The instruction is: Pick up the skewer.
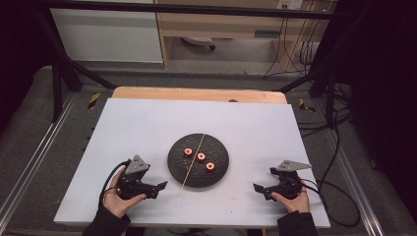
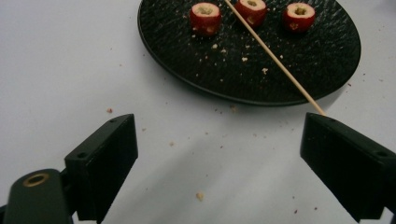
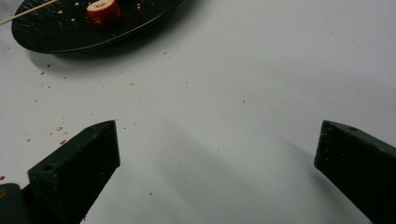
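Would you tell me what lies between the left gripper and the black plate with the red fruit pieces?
Only bare white table with scattered crumbs lies between the left gripper and the black plate, as the left gripper view shows; the skewer tip overhangs the rim.

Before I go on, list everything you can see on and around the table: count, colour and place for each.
Plate: one, black, middle of the table.
Fruit pieces: three, red, cored, in a row on the plate.
Skewer: one, pale wood, lying across the plate, its near end past the rim.
Crumbs: many, brown and red, scattered on plate and table.
Table: one, white top, wooden far edge.
Cables: several, black, on the floor at right.
Left claw: one, black, open, left of the plate.
Right claw: one, black, open, right of the plate.
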`<state>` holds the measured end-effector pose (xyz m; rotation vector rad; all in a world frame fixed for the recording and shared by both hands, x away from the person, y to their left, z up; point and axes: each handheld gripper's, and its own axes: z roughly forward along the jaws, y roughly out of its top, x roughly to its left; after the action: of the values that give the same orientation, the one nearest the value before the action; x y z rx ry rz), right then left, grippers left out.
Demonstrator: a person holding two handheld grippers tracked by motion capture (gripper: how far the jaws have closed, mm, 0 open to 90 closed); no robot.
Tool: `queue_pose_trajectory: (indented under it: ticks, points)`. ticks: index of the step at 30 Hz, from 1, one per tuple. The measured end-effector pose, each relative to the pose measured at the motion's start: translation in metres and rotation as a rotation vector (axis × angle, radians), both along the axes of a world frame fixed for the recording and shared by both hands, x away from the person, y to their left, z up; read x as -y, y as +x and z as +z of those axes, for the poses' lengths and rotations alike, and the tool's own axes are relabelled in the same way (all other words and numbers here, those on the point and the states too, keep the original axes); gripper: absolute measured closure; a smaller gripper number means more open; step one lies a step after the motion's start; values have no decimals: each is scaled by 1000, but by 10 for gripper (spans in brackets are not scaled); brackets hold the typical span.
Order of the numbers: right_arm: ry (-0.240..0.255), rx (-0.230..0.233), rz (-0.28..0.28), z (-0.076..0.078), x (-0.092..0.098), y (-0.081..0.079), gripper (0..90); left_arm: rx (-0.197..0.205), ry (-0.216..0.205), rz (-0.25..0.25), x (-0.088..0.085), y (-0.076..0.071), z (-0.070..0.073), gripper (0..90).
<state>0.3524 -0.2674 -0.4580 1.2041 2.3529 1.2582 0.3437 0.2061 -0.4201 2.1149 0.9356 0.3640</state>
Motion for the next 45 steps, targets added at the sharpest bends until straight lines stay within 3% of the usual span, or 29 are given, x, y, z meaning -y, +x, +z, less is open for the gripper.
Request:
queue_pose_trajectory:
  ticks: [19,26,33,41,45]
  points:
    - [4,-3,-5,0,0,0,10,-31,59,-9,54,17,13,181]
    - [6,-3,-5,0,-1,0,10,-86,54,3,68,26,9,268]
    - [5,-3,-1,0,-1,0,11,-105,46,30,79,30,5,375]
    - [6,-3,1,-1,-1,1,11,-114,97,80,94,34,4,528]
    - [7,-3,1,0,-1,1,12,-107,123,93,102,35,5,563]
